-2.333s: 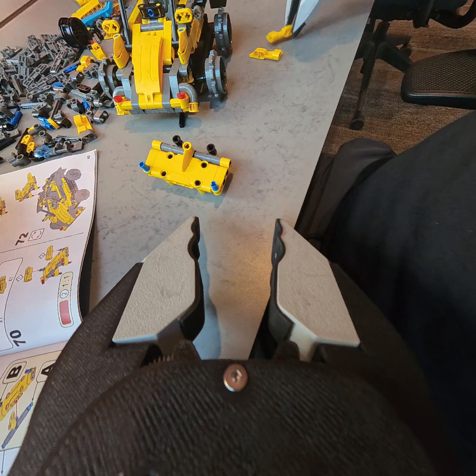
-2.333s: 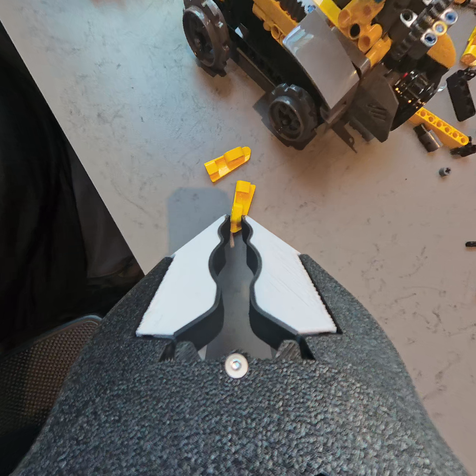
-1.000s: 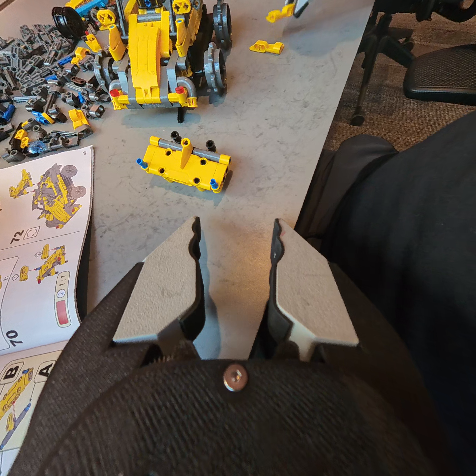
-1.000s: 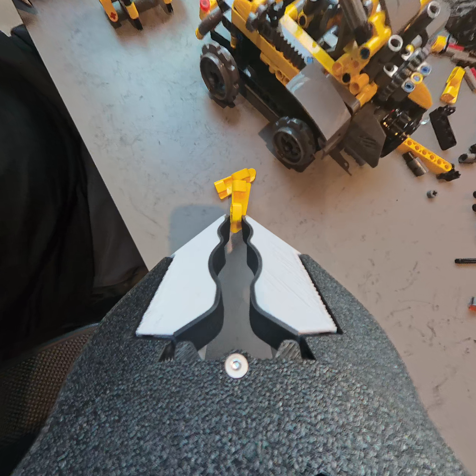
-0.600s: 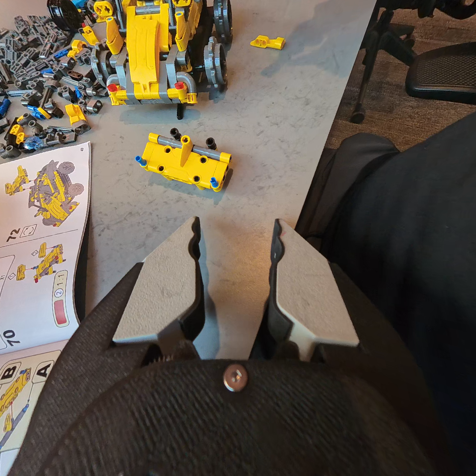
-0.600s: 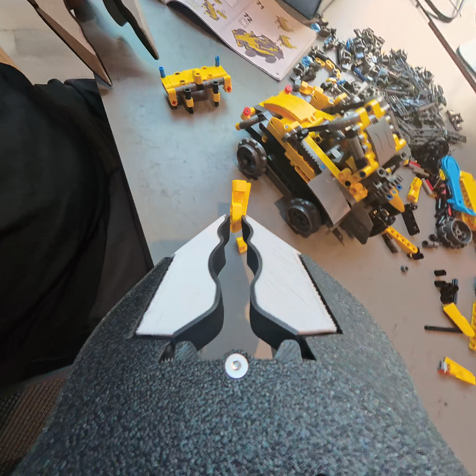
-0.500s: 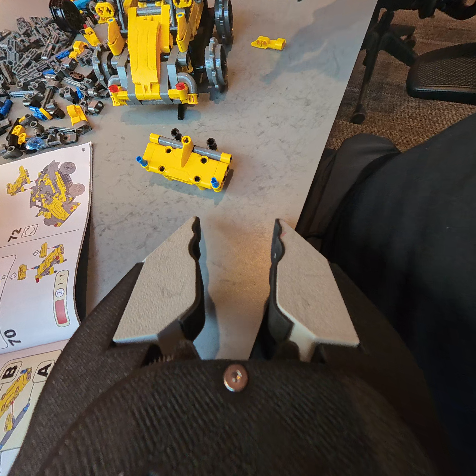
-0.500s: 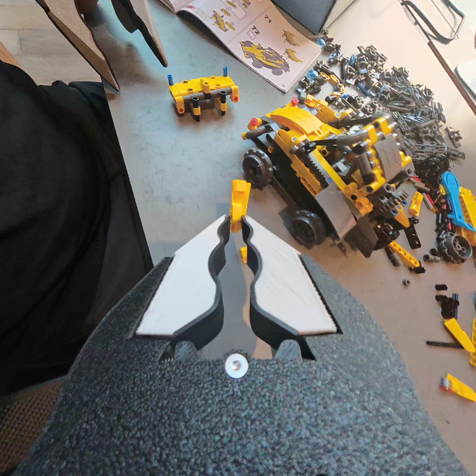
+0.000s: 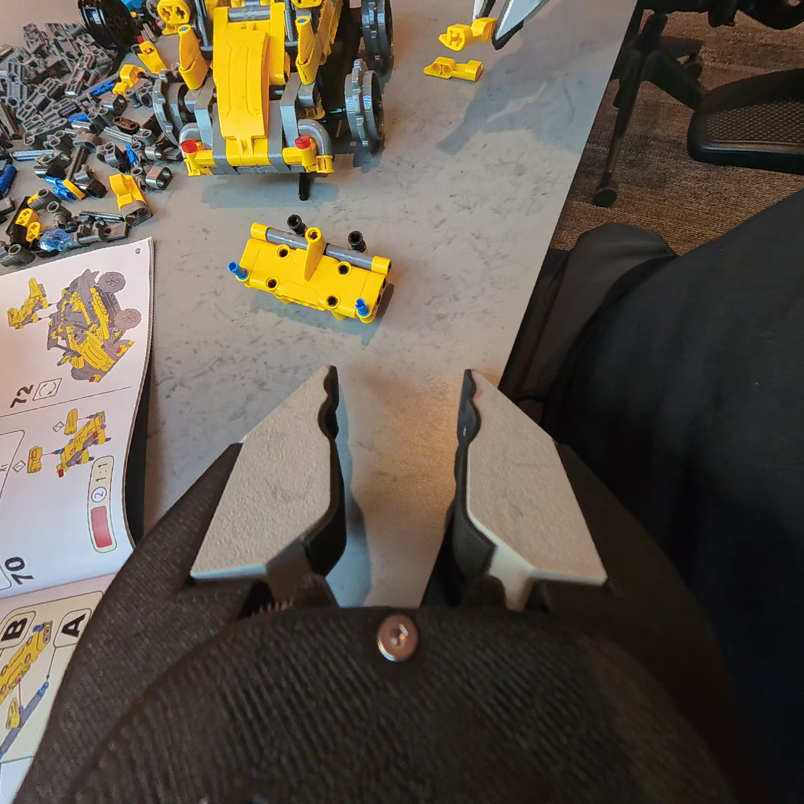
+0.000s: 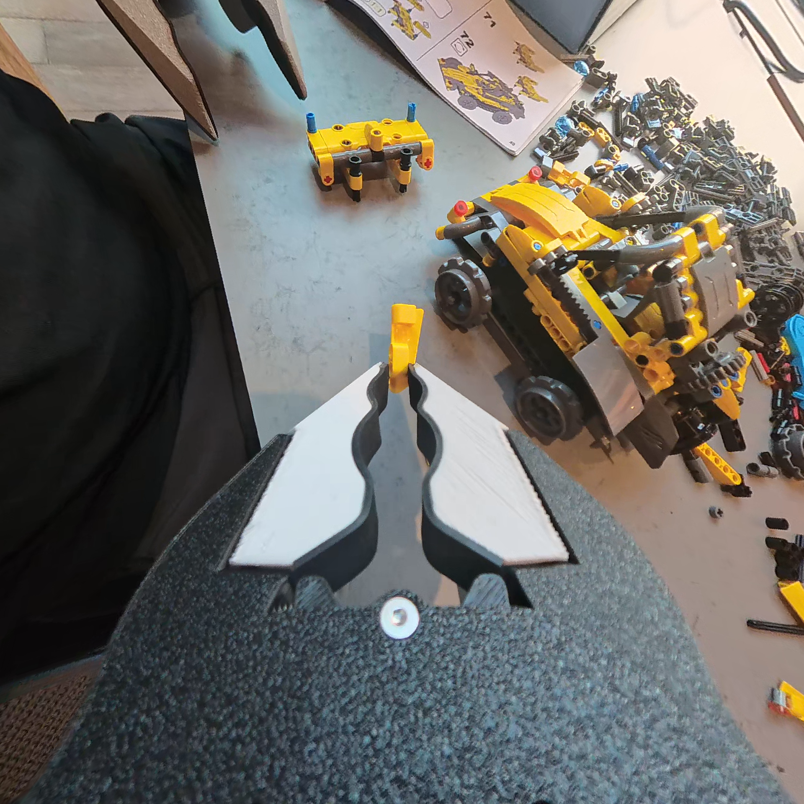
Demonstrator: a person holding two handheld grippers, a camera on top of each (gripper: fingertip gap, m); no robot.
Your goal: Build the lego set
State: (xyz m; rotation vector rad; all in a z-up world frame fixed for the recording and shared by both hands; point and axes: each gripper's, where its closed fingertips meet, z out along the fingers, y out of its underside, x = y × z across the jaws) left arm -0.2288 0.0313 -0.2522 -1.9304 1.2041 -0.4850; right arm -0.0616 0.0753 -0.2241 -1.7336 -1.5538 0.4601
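Note:
My right gripper [image 10: 398, 372] is shut on a small yellow connector piece [image 10: 404, 339] and holds it above the grey table [image 10: 304, 261], left of the yellow and grey toy vehicle [image 10: 587, 313]. In the left wrist view the right gripper's tips [image 9: 500, 21] and the held piece [image 9: 463, 35] show at the top, above a second loose yellow connector [image 9: 452, 68]. My left gripper [image 9: 398, 383] is open and empty near the table's front edge. A small yellow block assembly with blue pins [image 9: 311, 276] lies just ahead of it, also in the right wrist view [image 10: 370, 145].
An open instruction booklet [image 9: 65, 391] lies left of my left gripper. A heap of grey, black and blue loose parts [image 9: 56, 108] lies left of the vehicle [image 9: 261, 87]. A person's dark clothing [image 9: 674, 435] and an office chair [image 9: 739, 122] lie beyond the table's right edge. Spacing between my two grippers at the tips: around 20 cm.
My right gripper has lifted the yellow connector off the table, risen and swung round so that the assembly, booklet and left gripper come into its view. My left gripper has barely moved.

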